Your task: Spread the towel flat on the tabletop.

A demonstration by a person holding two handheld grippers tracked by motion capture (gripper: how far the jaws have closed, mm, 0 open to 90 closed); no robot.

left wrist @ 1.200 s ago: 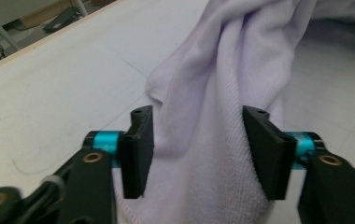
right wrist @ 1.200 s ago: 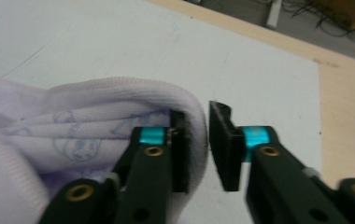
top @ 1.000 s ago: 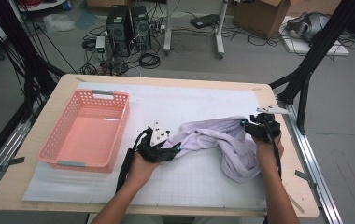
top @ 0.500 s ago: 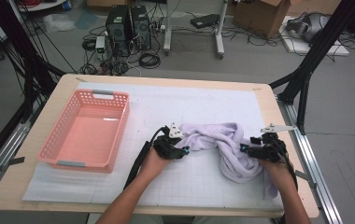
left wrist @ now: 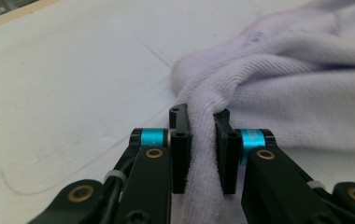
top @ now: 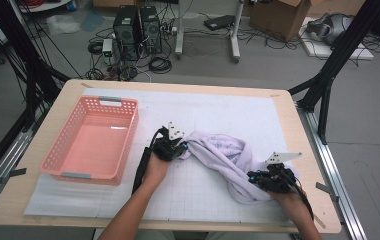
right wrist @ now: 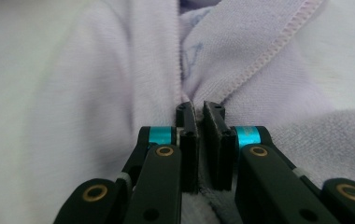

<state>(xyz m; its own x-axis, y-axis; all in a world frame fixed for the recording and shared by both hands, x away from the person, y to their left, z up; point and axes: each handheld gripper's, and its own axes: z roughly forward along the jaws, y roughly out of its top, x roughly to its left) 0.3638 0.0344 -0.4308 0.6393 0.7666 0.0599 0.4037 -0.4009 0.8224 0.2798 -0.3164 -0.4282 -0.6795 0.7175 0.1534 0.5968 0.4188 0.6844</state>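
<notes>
**High view and gripper views: a cloth pinched at two ends**

Left gripper view showed the left gripper [left wrist: 202,116] with its jaws pressed in on a gathered ridge of the pale lilac cloth [left wrist: 306,79], the fabric squeezed into a narrow band between them. Right gripper view showed the right gripper [right wrist: 199,109] likewise pinching a fold of the cloth [right wrist: 96,93], close beside a stitched hem [right wrist: 278,39]. Seen from above, the left gripper [top: 170,145] held the cloth's [top: 223,152] upper-left end and the right gripper [top: 270,179] its lower-right end, so that the fabric ran as a twisted rope between the two. Holding opposite ends in this way probably served to lift or spread the bundle without losing it; a grip on one end alone would let the rest drag. The cloth lay on the white mat [top: 218,107] in the right half of the table [top: 288,122]. A pink basket [top: 90,140] stood open just left of the left gripper, apart from the cloth, and was a likely place for it to go.
</notes>
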